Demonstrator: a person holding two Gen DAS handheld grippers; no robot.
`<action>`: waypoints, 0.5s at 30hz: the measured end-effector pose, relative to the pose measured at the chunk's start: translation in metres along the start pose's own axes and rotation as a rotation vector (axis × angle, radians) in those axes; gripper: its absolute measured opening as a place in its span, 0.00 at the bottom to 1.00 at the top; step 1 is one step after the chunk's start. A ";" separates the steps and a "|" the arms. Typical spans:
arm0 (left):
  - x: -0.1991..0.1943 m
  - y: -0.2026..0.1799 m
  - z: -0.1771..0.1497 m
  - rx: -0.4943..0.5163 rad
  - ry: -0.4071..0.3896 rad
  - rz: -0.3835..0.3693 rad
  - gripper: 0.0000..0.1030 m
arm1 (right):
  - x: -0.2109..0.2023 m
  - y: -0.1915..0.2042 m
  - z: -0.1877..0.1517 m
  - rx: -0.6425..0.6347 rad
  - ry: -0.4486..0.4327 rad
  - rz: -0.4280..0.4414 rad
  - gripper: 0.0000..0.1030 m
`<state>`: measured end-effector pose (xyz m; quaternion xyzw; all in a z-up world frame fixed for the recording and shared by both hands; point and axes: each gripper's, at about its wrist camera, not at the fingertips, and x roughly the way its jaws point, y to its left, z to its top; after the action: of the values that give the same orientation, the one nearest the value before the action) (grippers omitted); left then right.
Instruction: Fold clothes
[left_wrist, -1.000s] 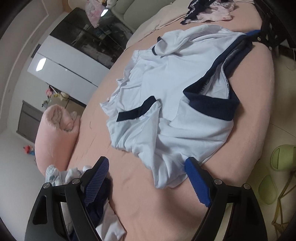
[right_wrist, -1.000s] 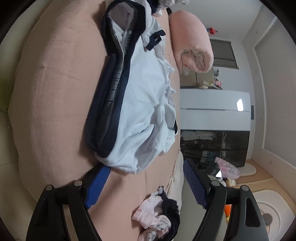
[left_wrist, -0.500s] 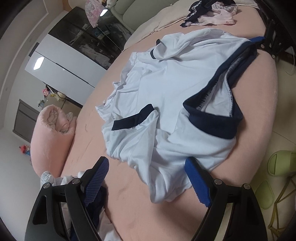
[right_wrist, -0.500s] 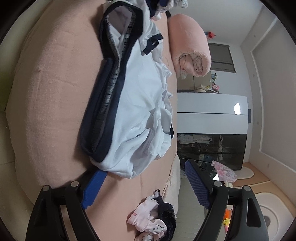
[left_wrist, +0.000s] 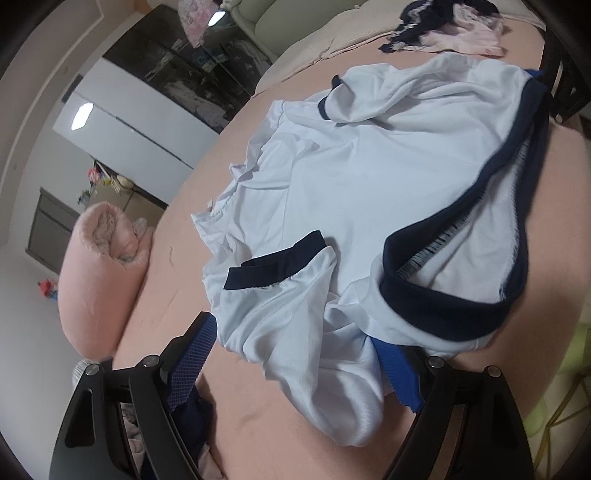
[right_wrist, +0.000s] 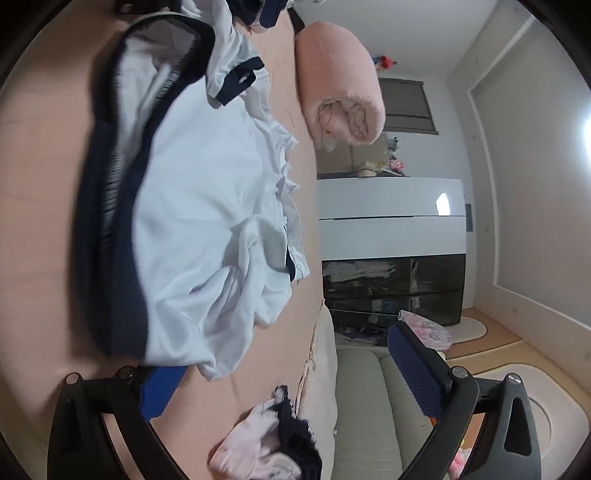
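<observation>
Left tool (left_wrist: 295, 365) and right tool (right_wrist: 288, 373) both just spread wider, straddling opposite ends of white navy-trimmed shirt (left_wrist: 369, 192) crumpled mid-frame on pink bed (left_wrist: 258, 435), nothing pinched; release-and-regrip step, calling next for closing on edges.

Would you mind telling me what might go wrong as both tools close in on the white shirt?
The left tool straddles bunched folds of the white shirt; closing there may pinch several layers. The right tool, whose jaws have just been opening, has one finger under the shirt's edge, so lifting could drag it toward the small pink and navy garments.
</observation>
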<state>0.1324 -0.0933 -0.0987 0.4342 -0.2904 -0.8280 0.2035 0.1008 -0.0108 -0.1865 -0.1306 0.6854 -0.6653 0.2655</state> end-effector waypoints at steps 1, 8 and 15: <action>0.002 0.002 0.000 -0.013 0.004 0.001 0.95 | 0.005 -0.001 0.003 -0.002 0.001 0.007 0.99; 0.002 0.005 -0.002 -0.028 0.006 0.025 0.99 | 0.014 -0.002 0.010 -0.040 -0.008 0.014 0.99; -0.003 -0.014 0.003 0.125 -0.091 0.182 1.00 | -0.009 0.004 -0.016 -0.066 0.006 0.031 0.99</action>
<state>0.1300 -0.0800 -0.1046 0.3798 -0.3887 -0.8053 0.2369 0.1004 0.0076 -0.1893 -0.1268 0.7096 -0.6387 0.2693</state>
